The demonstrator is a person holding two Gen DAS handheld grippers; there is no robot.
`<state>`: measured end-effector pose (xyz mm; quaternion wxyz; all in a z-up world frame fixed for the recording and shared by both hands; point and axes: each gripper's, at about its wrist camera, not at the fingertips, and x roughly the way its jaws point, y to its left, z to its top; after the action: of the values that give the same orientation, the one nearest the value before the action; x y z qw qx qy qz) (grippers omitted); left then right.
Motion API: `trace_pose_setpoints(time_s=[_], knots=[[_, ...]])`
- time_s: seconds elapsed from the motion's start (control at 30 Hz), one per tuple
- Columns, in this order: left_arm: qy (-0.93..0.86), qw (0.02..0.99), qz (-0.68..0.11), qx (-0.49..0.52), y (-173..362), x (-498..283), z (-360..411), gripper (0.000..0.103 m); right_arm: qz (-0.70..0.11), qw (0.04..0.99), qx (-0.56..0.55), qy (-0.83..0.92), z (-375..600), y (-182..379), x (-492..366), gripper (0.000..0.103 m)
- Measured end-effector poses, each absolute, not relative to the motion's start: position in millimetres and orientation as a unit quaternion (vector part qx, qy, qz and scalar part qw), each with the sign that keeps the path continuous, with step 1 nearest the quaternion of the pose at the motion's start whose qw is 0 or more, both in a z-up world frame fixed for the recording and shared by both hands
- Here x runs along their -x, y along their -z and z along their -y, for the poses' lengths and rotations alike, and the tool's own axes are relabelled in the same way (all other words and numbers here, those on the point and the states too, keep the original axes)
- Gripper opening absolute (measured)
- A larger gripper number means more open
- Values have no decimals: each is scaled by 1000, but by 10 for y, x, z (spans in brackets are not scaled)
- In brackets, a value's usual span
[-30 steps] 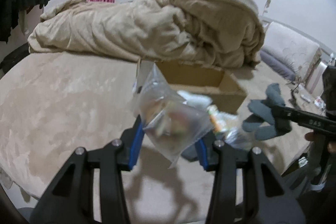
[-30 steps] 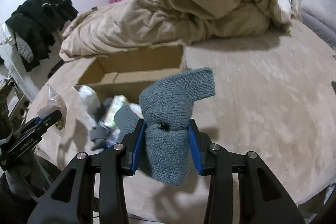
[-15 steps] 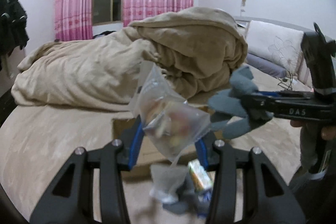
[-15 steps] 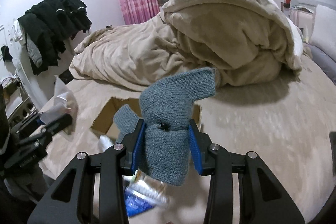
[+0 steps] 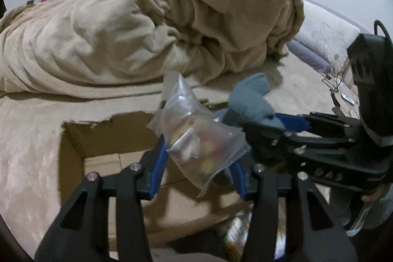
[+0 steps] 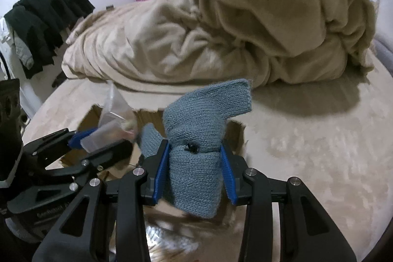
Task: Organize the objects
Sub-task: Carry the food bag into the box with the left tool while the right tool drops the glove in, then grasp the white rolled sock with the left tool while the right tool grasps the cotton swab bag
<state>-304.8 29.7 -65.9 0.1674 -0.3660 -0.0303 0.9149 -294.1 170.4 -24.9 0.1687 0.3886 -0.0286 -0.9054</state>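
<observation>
gripping upright grey sock (image 6: 196,163), right gripper (image 6: 194,163); left gripper (image 5: 196,163) jaws opening around tilted bag (image 5: 196,141).

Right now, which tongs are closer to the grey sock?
Right. The right tongs clamp the grey sock; the left tongs, opening around a clear bag, hover beside it.

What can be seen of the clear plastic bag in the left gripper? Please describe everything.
The clear plastic bag is a small, crinkled, see-through pouch with small mixed items inside, blurred, some reddish and yellowish. It sits tilted between the blue fingers of the left gripper, whose jaws are opening at this moment. It hangs above the open cardboard box on the bed, close beside the grey knitted piece.
</observation>
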Motion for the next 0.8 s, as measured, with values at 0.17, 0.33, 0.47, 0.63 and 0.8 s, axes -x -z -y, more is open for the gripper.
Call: trace_pose_setpoints(time_s=[0.17,0.33,0.47,0.63,0.8], knots=[[-917,156,36,366,645,2948,-233,67,37,165,-401,900,-1722,360,2969,48],[-937,126,46,323,367,2668,-12,80,60,170,-377,908,-1813,248,2850,86],[-948,102,46,297,132,2303,139,82,63,158,-356,919,-1857,57,2616,86],[-958,85,53,269,-99,1798,277,89,59,148,-320,934,-1923,-275,2127,86],[-963,74,62,251,-150,1271,322,89,66,152,-296,941,-1997,-443,1659,86]])
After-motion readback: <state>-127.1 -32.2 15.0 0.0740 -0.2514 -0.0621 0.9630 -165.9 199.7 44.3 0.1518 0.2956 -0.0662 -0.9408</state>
